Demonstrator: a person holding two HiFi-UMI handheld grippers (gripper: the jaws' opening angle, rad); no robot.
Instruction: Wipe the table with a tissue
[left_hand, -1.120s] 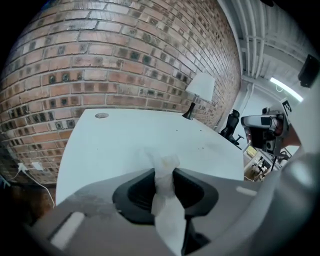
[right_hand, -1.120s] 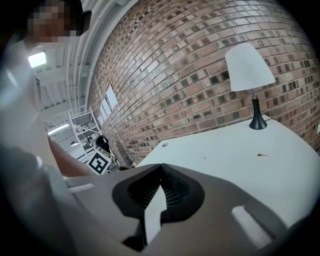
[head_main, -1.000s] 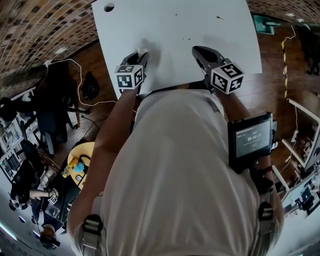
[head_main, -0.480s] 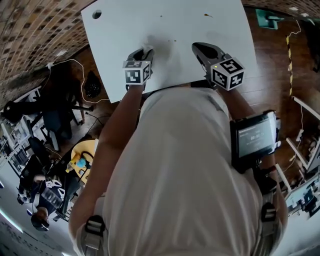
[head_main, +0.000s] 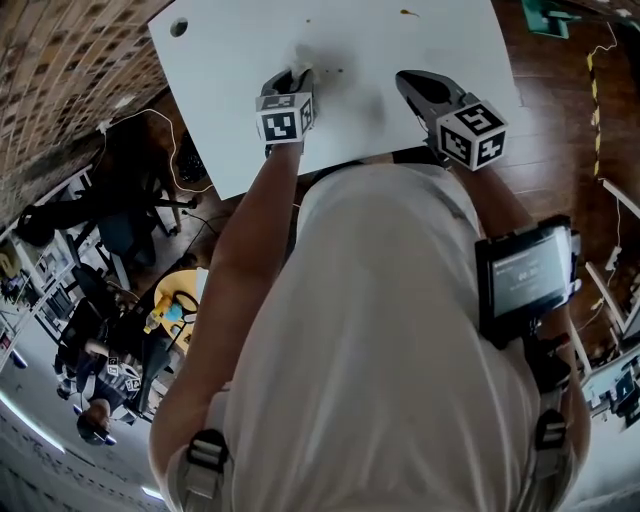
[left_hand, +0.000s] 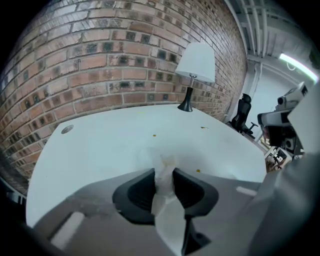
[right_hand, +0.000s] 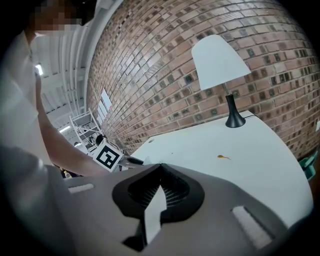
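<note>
The white table (head_main: 420, 45) fills the top of the head view. My left gripper (head_main: 296, 76) points down at the table and is shut on a white tissue (head_main: 303, 55). In the left gripper view the tissue (left_hand: 165, 187) stands pinched between the dark jaws of the left gripper (left_hand: 164, 172), its front end bunched against the table (left_hand: 100, 150). Small orange crumbs (left_hand: 198, 171) lie just beyond it. My right gripper (head_main: 410, 82) hovers over the table to the right, jaws shut and holding nothing; its tips meet in the right gripper view (right_hand: 160, 166).
A white-shaded lamp (left_hand: 195, 70) stands at the table's far edge by the brick wall. There is a round hole (head_main: 178, 27) at the table's left corner and an orange crumb (right_hand: 222, 157) ahead of the right gripper. Chairs and cables sit on the floor at left.
Both grippers have slid across the table, away from the near edge and the hole, the left one dragging the tissue along. Neither gripper's jaws have changed.
</note>
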